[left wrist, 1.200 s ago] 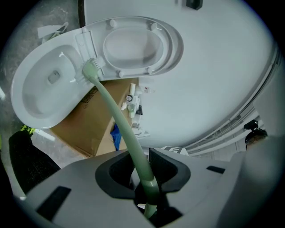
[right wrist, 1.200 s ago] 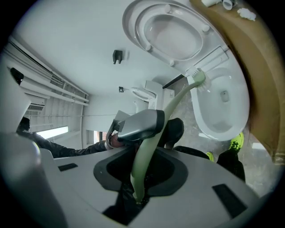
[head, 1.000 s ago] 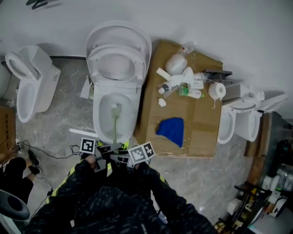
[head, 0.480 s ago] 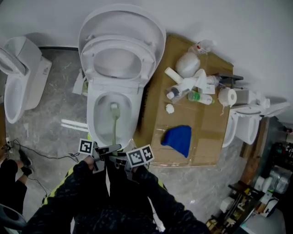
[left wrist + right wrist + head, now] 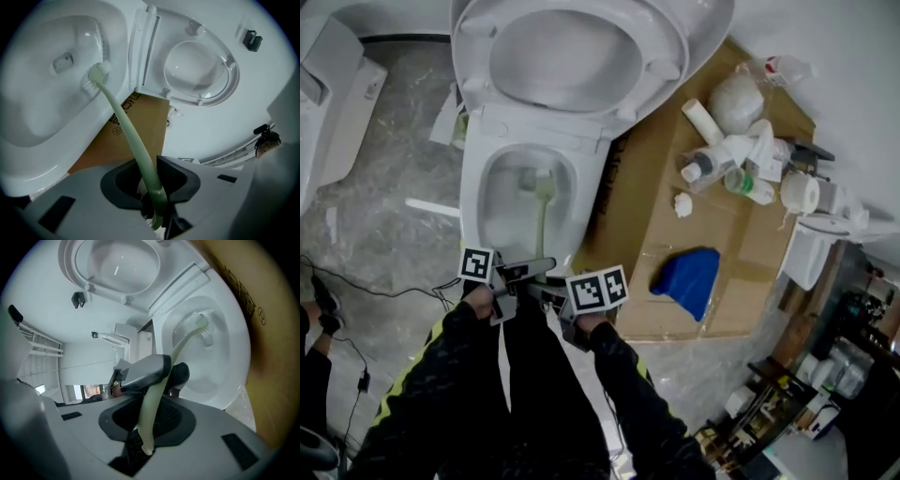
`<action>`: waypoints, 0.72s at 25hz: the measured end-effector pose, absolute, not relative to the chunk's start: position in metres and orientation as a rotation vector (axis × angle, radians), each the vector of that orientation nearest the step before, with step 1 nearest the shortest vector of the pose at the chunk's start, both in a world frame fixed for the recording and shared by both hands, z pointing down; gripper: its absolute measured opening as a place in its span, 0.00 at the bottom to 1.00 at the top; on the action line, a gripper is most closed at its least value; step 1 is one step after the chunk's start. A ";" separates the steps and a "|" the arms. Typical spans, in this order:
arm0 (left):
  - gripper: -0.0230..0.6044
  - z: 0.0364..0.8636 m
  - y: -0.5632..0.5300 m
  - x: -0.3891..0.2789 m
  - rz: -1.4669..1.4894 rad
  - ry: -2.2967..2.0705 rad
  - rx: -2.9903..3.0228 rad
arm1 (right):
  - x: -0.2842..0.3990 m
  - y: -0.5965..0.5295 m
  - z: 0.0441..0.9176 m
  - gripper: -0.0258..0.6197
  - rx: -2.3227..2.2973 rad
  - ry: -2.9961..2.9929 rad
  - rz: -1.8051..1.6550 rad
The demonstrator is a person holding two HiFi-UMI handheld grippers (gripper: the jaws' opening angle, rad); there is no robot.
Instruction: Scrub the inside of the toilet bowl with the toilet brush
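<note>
The white toilet bowl (image 5: 473, 225) stands open, its seat and lid (image 5: 572, 56) raised. A pale green toilet brush (image 5: 542, 225) reaches into it, with its bristle head (image 5: 542, 181) against the far inner wall. Both grippers hold the handle's near end at the bowl's front rim. My left gripper (image 5: 530, 270) is shut on the handle (image 5: 140, 154); the head (image 5: 95, 77) touches the bowl wall. My right gripper (image 5: 551, 292) is shut on the handle's end (image 5: 147, 423), just behind the left gripper (image 5: 145, 371). The brush head (image 5: 201, 326) lies in the bowl.
A flattened cardboard sheet (image 5: 647, 244) lies right of the toilet with bottles (image 5: 722, 159), a paper roll (image 5: 800, 192) and a blue cloth (image 5: 689, 279) on it. Other toilets stand at far left (image 5: 328, 94) and right (image 5: 811, 248). Cables (image 5: 356, 281) trail on the floor.
The head view has moved in closer over the toilet, which now fills more of the frame. Both grippers stay shut on the brush handle, and the brush head stays in the bowl.
</note>
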State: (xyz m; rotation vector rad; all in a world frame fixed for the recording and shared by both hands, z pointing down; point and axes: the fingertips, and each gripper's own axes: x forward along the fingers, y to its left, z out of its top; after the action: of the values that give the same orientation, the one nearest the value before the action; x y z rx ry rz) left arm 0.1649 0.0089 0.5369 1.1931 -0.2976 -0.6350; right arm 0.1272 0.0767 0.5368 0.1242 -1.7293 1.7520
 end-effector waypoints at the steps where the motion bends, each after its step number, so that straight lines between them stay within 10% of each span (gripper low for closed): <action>1: 0.20 0.542 0.006 0.166 -0.647 -0.293 1.196 | 0.129 0.074 0.543 0.17 0.135 -1.724 1.747; 18: 0.19 0.598 -0.013 0.202 -0.732 -0.203 1.100 | 0.168 0.056 0.605 0.14 0.325 -1.546 1.718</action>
State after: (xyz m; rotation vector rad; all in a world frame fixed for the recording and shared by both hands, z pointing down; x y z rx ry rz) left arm 0.2020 -0.0126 0.5979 1.0997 -0.2034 -0.7321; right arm 0.1681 0.0563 0.6050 0.3247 -1.5461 1.7180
